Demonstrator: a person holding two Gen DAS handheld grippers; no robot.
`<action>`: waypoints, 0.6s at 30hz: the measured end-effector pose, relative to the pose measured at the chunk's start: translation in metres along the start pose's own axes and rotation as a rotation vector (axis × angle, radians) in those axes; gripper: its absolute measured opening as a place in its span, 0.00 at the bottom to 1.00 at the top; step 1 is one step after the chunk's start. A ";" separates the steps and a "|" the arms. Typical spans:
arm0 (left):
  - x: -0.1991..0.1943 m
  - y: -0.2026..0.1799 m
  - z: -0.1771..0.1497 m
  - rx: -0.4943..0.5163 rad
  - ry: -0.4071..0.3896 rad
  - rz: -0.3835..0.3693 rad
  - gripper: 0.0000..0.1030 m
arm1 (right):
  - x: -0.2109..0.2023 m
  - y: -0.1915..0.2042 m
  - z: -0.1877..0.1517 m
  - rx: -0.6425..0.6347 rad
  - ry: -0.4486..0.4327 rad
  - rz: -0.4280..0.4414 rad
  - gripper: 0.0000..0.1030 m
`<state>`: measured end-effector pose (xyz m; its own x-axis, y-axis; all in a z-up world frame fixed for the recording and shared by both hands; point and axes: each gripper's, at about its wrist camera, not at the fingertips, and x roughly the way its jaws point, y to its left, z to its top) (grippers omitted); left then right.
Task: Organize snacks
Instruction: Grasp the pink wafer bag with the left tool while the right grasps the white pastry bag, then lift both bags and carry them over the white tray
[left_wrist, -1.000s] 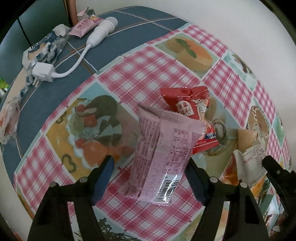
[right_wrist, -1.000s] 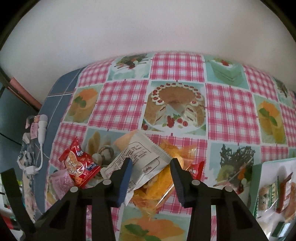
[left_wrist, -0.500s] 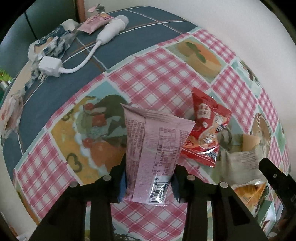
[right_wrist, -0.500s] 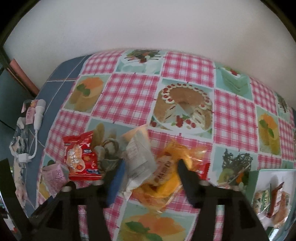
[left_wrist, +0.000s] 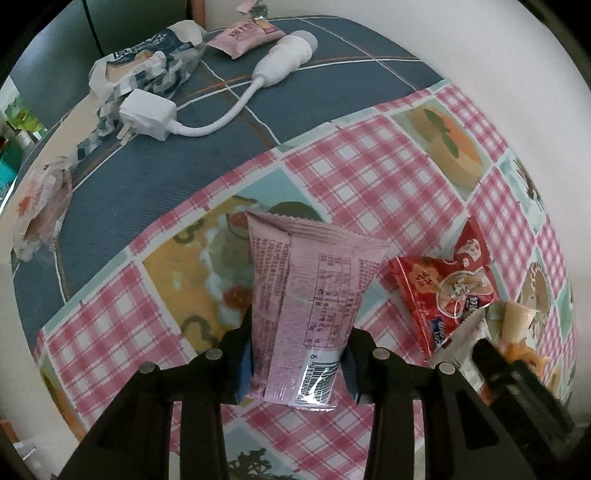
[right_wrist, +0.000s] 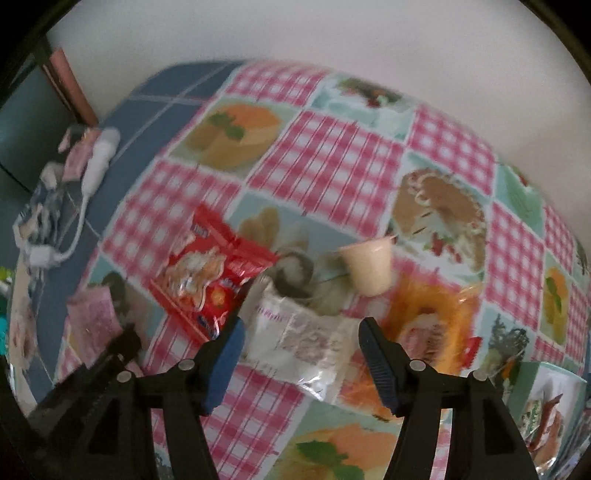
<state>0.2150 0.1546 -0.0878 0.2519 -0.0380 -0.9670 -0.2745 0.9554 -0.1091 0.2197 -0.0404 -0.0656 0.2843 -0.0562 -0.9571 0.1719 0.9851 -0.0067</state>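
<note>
Left gripper (left_wrist: 295, 363) clamping pink packet (left_wrist: 306, 306); right gripper (right_wrist: 301, 356) standing apart over white sachet (right_wrist: 303, 341).

Checked oilcloth tablecloth (left_wrist: 369, 177) is carrying the snacks: crinkly orange bag (right_wrist: 428, 325), glossy red pouch (left_wrist: 448, 291), pink packet lifting by its barcode end. Film wrappers are likely handling light, soft, slippery; gripping across a flat sealed end is probably suiting best.
</note>
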 end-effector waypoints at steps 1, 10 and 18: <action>0.001 0.002 0.001 -0.002 0.000 0.000 0.40 | 0.004 0.001 -0.001 0.006 0.015 0.002 0.67; -0.008 -0.012 0.004 0.037 0.002 0.026 0.40 | 0.031 -0.001 -0.006 0.110 0.066 0.022 0.83; -0.006 -0.032 -0.001 0.091 0.007 0.042 0.52 | 0.038 0.010 -0.004 0.099 0.041 -0.048 0.78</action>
<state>0.2211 0.1239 -0.0783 0.2352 0.0004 -0.9719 -0.1995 0.9787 -0.0479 0.2281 -0.0318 -0.1035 0.2345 -0.0944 -0.9675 0.2776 0.9603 -0.0264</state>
